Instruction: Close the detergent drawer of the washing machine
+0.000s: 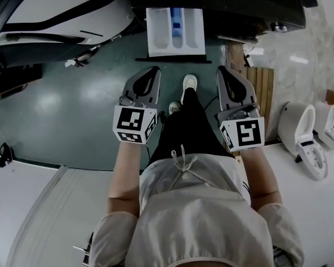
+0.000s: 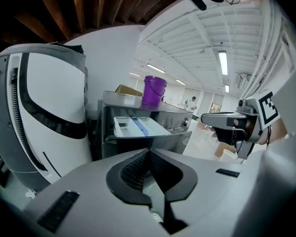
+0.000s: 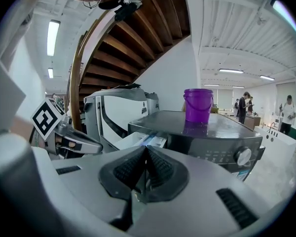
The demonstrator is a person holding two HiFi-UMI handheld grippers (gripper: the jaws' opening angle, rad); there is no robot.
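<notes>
Detergent drawer [image 1: 175, 31] is sticking out of the washing machine [image 1: 234, 4], straight ahead of both tongs and well apart from them. Left tongs [image 1: 152, 70] and right tongs [image 1: 224, 70] are side by side, both clenched on nothing

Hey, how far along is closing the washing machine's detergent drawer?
Nothing looks done: the detergent drawer stands pulled out of the washing machine. Nothing is in hand: the left claw and right claw are shut, empty, short of it. Left: reach the drawer front and push it in.
</notes>
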